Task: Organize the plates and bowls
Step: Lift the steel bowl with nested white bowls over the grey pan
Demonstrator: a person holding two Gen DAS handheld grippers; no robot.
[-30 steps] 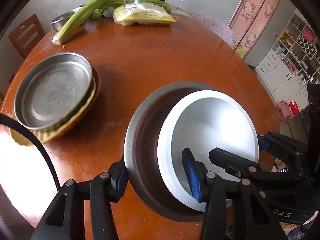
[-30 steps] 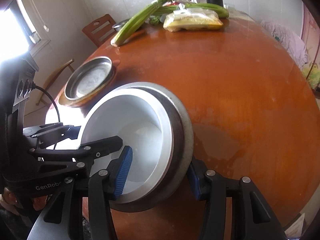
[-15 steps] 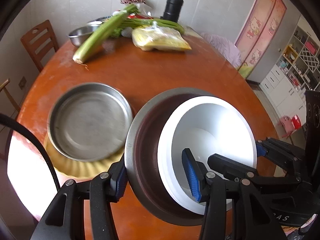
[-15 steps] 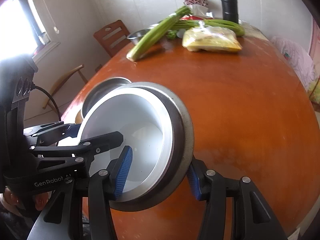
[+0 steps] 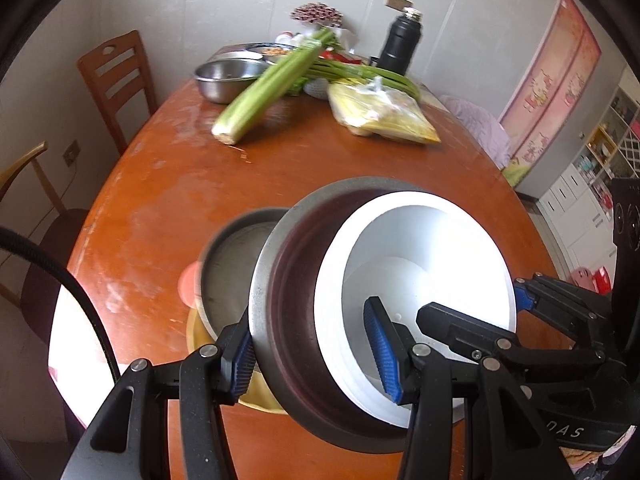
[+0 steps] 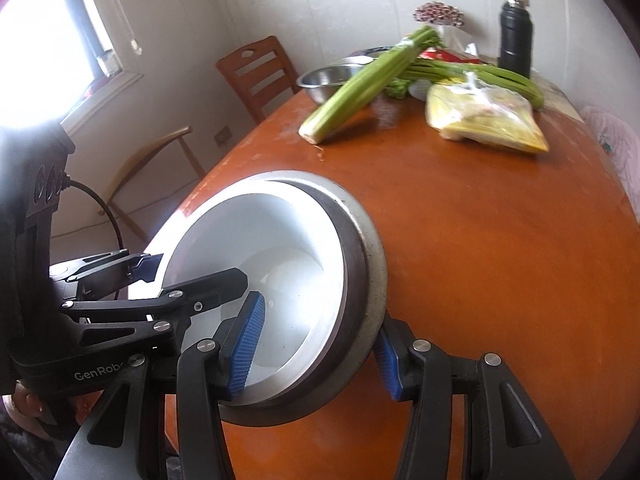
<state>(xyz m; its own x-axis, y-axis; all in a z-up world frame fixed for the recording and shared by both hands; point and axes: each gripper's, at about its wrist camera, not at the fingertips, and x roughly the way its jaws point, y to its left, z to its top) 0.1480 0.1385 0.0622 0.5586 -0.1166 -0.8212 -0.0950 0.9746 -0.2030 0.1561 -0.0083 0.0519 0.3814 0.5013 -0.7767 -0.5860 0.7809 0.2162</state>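
The left hand-held gripper [image 5: 312, 348] and the right hand-held gripper [image 6: 316, 344] are each clamping opposite rims of the round grey metal pan [image 5: 288, 312] with the white bowl [image 5: 420, 264] nested inside it, carrying the pair tilted above the orange-brown round desk [image 5: 160, 184]. The stack they are heading for, a shallow steel dish [image 5: 228, 276] sitting on a yellow fluted plate [image 5: 200, 328], is lying just beyond and below the pan's left rim. That is putting it nearer the left hand, so the pair is needing to travel leftward and level out before lowering.
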